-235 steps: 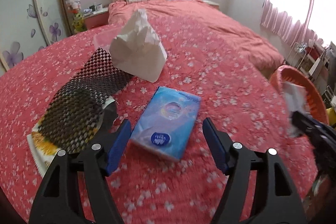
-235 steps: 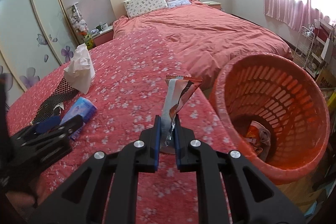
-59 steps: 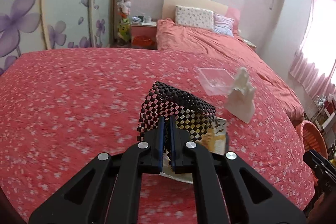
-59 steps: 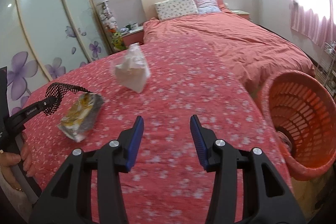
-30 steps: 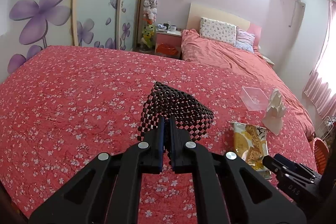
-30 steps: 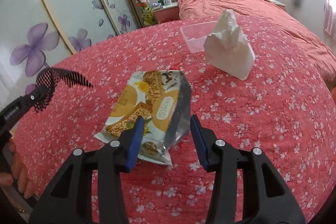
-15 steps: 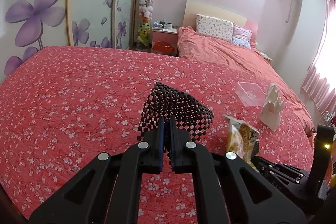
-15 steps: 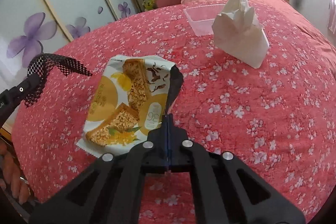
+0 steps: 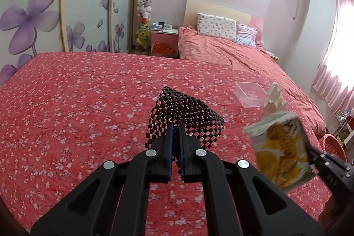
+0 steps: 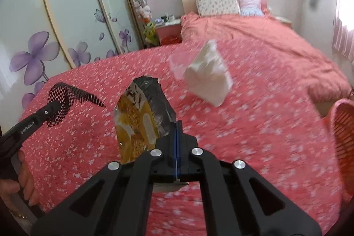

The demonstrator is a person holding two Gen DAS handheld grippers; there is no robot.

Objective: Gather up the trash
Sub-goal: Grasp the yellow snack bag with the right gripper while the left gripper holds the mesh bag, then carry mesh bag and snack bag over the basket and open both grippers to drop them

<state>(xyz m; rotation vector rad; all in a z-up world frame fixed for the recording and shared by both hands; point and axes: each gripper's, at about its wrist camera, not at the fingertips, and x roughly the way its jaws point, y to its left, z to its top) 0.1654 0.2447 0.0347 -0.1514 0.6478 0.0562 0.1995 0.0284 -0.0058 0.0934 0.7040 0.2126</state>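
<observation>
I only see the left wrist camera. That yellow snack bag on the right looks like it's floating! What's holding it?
Observer: The right gripper is shut on the snack bag, pinching its edge.
Child: Is my black net off the bed?
Observer: Yes. From the right wrist view the net hangs from the left gripper, above the bedspread.
Child: Where's the bin?
Observer: The red basket stands past the bed's right edge, to the right of the bag. Its inside is out of view.
</observation>
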